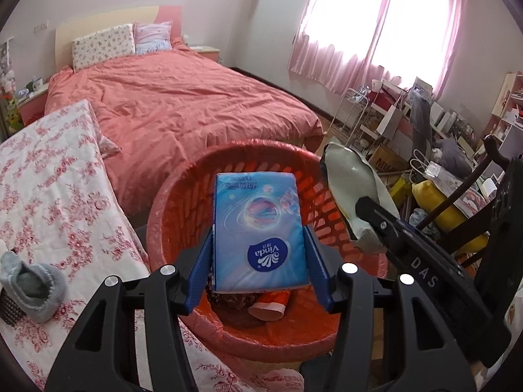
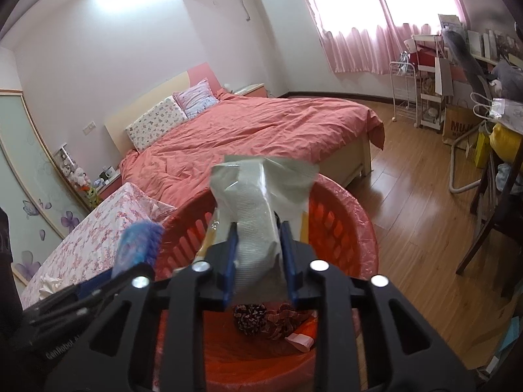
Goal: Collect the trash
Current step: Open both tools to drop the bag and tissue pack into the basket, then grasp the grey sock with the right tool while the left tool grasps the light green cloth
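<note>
**Both tools loaded above the basket**

We hold the left tool [image 1: 258,254] over the red basket [image 1: 163,215], its blue fingers [image 1: 199,268] clamped on a blue Vinda tissue pack [image 1: 260,225]. Our right tool [image 2: 258,248] grips a crumpled silver wrapper [image 2: 258,202] above the same basket. Inside lie a pine cone [image 2: 250,318], a plaid ribbon [image 2: 284,321] and an orange tube [image 2: 304,334]
</note>
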### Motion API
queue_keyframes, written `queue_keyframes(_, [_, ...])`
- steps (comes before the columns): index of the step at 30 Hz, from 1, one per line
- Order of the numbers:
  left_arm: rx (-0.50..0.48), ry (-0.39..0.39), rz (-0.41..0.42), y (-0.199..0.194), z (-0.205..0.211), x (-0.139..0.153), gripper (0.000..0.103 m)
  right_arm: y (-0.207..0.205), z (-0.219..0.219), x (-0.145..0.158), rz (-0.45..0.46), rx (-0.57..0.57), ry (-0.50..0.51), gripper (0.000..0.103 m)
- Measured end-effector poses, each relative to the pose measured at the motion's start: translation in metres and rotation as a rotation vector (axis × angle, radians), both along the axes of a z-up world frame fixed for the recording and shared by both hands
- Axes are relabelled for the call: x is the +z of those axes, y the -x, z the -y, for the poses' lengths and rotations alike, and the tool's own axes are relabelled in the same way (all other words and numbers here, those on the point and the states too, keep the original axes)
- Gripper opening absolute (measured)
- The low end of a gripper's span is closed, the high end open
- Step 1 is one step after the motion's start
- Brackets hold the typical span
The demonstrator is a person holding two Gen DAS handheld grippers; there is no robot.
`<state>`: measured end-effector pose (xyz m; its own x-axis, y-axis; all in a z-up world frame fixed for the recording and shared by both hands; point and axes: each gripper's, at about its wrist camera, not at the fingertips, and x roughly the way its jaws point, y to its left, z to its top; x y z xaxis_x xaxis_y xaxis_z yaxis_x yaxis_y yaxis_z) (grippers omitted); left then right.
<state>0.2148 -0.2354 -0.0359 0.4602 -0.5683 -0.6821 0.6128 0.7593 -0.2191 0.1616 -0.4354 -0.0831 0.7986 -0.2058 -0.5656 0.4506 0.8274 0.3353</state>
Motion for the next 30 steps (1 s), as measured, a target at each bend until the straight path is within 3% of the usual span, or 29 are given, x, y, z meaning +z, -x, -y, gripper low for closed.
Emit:
queue_keyframes(5, [0.013, -0.015, -0.017, -0.002, -0.003, -0.005, 0.061, -0.001, 0.006, -0.006, -0.01, -0.01, -0.021, 0.035])
queue_keyframes(8, [0.04, -0.023, -0.026, -0.005, -0.011, -0.006, 0.061, 0.003, 0.005, -0.006, -0.017, -0.022, -0.007, 0.042])
queue_keyframes(16, [0.124, -0.061, 0.038, 0.001, -0.051, 0.007, 0.062, 0.011, -0.009, 0.005, -0.028, -0.007, 0.045, 0.045])
queue_keyframes(21, [0.191, -0.104, 0.086, 0.005, -0.087, 0.011, 0.063, 0.007, -0.037, 0.012, -0.035, 0.051, 0.071, 0.045])
queue_keyframes(30, [0.362, -0.125, 0.087, 0.006, -0.172, 0.012, 0.063, -0.014, -0.114, 0.026, -0.049, 0.23, 0.1, 0.045])
